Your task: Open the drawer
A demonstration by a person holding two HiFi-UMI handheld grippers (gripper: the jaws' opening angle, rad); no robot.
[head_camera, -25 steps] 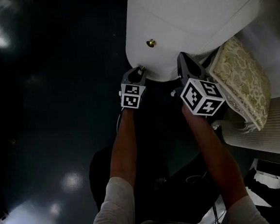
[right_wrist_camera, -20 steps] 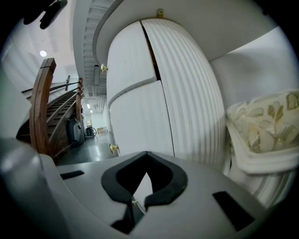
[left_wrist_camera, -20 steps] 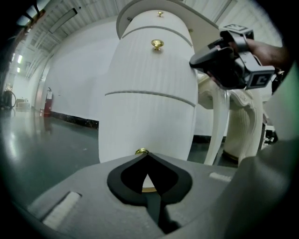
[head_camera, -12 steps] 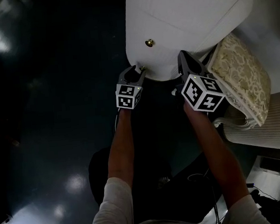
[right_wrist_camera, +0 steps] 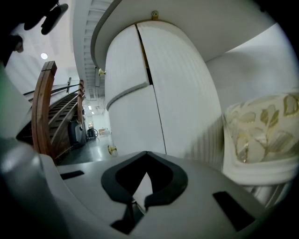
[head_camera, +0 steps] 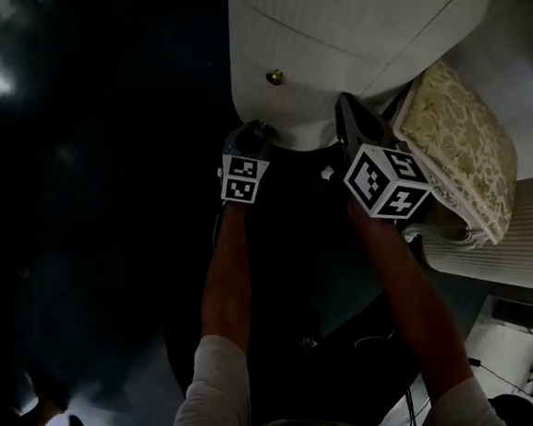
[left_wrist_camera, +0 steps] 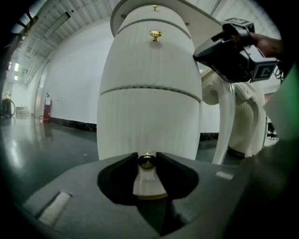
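The head view is dim: the dark floor swallows detail, with faint glare at its upper left corner, and only the white cabinet reads bright. Both gripper views are much brighter and evenly lit from ceiling strips, the floor there carrying a soft sheen. They bend strongly toward the edges, with black corners. The left tongs and right tongs sit soft, out of focus.
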